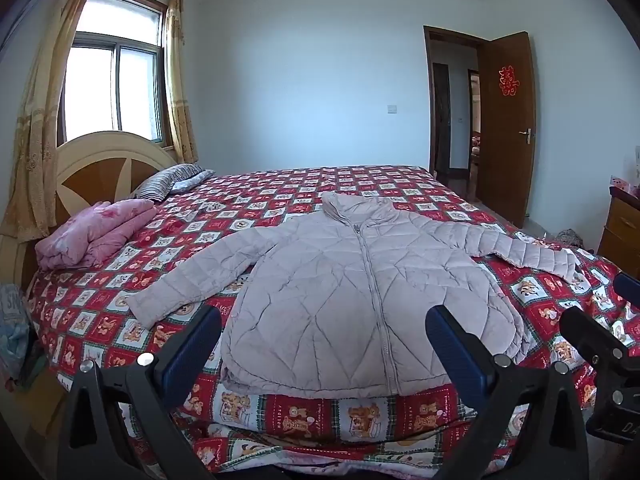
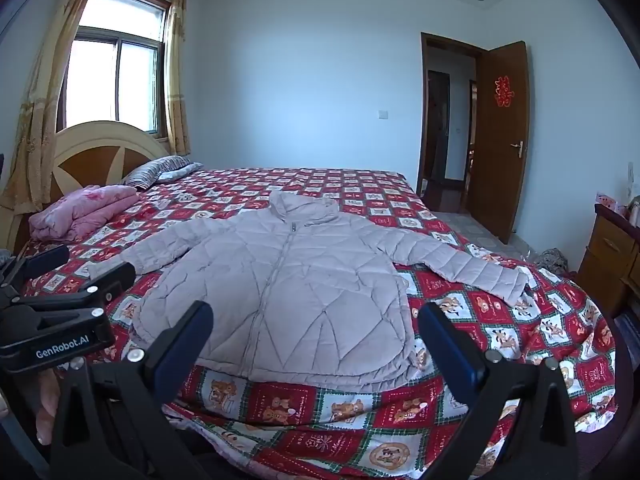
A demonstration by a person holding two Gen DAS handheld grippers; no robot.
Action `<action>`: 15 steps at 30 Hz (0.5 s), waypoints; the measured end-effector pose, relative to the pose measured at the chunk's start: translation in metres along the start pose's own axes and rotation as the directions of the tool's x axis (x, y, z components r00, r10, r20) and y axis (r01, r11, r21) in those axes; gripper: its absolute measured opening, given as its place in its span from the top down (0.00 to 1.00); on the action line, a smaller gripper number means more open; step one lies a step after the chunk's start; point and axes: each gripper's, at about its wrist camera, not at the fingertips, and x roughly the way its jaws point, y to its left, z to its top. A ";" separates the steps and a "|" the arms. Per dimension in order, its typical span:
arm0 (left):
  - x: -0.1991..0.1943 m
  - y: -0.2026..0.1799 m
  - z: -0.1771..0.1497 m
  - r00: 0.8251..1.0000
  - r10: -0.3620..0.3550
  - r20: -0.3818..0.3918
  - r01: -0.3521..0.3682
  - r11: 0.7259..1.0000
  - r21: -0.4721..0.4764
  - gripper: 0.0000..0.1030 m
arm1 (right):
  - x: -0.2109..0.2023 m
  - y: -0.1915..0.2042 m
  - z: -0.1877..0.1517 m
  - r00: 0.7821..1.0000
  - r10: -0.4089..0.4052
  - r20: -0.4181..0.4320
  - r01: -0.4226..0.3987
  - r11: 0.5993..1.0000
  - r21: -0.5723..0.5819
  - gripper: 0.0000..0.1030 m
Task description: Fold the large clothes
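Puffer jacket [image 1: 344,292]: we judge it light, soft, slippery; spread flat on bed [image 1: 100,320].
Hold: sleeve cuffs at nine and three o'clock.
Left gripper [image 1: 324,344], right gripper [image 2: 316,338]: we see both wide apart, empty.

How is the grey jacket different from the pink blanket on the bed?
The jacket lies spread flat, sleeves out, in the middle of the bed; the blanket is folded in a pile by the headboard. The jacket is quilted, plain grey, zipped; the blanket is pink with a faint pattern. Both rest on the bed.
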 end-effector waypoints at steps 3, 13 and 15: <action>-0.002 0.002 0.001 1.000 0.000 0.010 0.001 1.000 -0.013 0.01 | 0.000 0.000 0.000 1.000 0.003 0.009 -0.003 1.000 0.003 0.00; -0.002 0.001 0.000 0.999 0.019 0.030 -0.019 1.000 -0.008 0.01 | -0.002 -0.004 0.003 1.000 0.004 0.001 -0.004 1.000 0.003 0.00; -0.002 0.000 0.001 0.999 0.020 0.032 -0.020 1.000 -0.003 0.01 | 0.000 0.001 0.001 1.000 0.004 -0.002 -0.004 1.000 0.003 0.00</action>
